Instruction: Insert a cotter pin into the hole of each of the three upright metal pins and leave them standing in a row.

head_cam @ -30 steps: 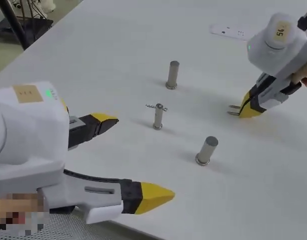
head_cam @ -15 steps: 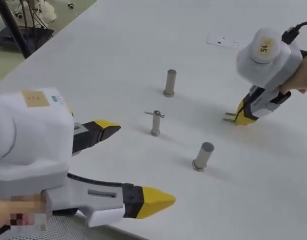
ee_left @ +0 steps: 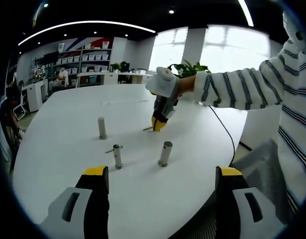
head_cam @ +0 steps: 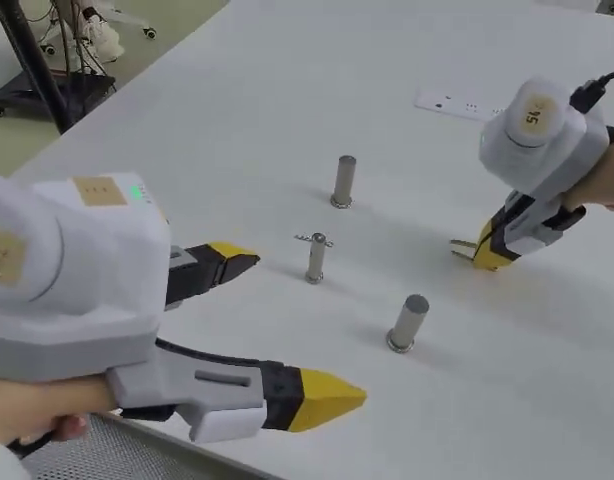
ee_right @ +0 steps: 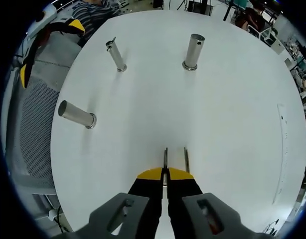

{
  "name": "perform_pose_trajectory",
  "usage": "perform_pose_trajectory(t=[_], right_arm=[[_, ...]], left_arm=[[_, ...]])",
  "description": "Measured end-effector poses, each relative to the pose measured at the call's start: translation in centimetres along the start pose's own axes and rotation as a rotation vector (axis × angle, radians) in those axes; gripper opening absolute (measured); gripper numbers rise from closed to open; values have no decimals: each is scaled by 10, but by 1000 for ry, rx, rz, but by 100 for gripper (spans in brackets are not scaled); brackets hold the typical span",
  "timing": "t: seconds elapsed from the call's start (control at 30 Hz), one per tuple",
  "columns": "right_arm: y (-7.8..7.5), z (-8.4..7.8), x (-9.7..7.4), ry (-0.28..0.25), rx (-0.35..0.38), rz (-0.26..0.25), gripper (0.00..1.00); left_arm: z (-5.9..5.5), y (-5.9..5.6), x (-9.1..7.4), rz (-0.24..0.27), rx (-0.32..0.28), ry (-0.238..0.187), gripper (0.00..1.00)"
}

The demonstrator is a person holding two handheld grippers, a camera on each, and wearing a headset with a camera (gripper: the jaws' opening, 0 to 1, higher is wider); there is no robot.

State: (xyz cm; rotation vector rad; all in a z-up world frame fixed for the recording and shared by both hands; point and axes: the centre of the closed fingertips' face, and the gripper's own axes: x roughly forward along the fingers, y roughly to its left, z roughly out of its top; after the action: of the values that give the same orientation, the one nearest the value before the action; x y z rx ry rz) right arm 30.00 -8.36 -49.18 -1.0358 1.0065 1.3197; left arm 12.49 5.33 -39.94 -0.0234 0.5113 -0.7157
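- 3 metal pins stand upright and well apart on the white table (head_cam: 237, 120): the far pin (head_cam: 343, 181), the middle pin (head_cam: 316, 258) and the near pin (head_cam: 409, 322).
- The fitted cotter pin (head_cam: 314, 239) runs crosswise through the top of the middle pin, with an end sticking out on each side.
- The far pin and the near pin have bare tops.
- The right gripper (head_cam: 479, 252) is off to the right of the 3 pins, its yellow tips angled down and close to the table top.
- Its jaws are pressed together on the held cotter pin (head_cam: 462, 245). In the right gripper view 2 thin legs of this pin stick out forward from the tips.
- The held cotter pin points toward the 3 pins and is well apart from all of them. Whether it touches the table cannot be told.
- The left gripper (head_cam: 302, 328) hovers at the near edge of the table with its jaws spread wide and nothing between them.
- In the left gripper view the middle pin and the near pin stand between the 2 spread jaws, farther out on the table.
- A flat white strip (head_cam: 465, 103) lies on the table beyond the right gripper.
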Motion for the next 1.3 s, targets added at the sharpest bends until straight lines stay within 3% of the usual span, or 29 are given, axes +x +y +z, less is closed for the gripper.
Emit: perform_pose_trajectory(t=[0.2, 0.4, 0.5, 0.67, 0.8, 0.9, 0.93, 1.03, 1.13, 1.2, 1.23, 1.3], right_arm=[[5, 7, -20, -88, 6, -65, 0], [12, 18, -46, -212, 21, -149, 0], [16, 22, -57, -262, 20, -189, 0], [23, 31, -73, -337, 6, -256, 0], [30, 43, -87, -432, -5, -311, 0], [37, 48, -94, -463, -13, -348, 0], [39, 49, -96, -471, -17, -357, 0], [36, 50, -99, -492, -42, -397, 0], [42, 53, -101, -504, -68, -421, 0], [46, 55, -101, -505, -86, -434, 0], [41, 56, -101, -508, -93, -442, 0], [45, 58, -102, -513, -107, -457, 0]], left_arm=[[8, 1, 0, 2, -10, -25, 86], [21, 4, 4, -8, -21, -50, 85], [24, 5, 7, -15, -35, -50, 80], [39, 7, 16, -31, -70, -84, 77], [50, 5, 24, -57, -98, -97, 73], [57, 4, 30, -72, -92, -98, 70], [61, -2, 34, -77, -94, -93, 70], [66, -5, 39, -90, -95, -90, 66], [74, -6, 46, -101, -71, -106, 64], [77, -8, 50, -114, -78, -101, 63], [80, -10, 53, -123, -85, -105, 62], [85, -11, 57, -144, -129, -114, 56]])
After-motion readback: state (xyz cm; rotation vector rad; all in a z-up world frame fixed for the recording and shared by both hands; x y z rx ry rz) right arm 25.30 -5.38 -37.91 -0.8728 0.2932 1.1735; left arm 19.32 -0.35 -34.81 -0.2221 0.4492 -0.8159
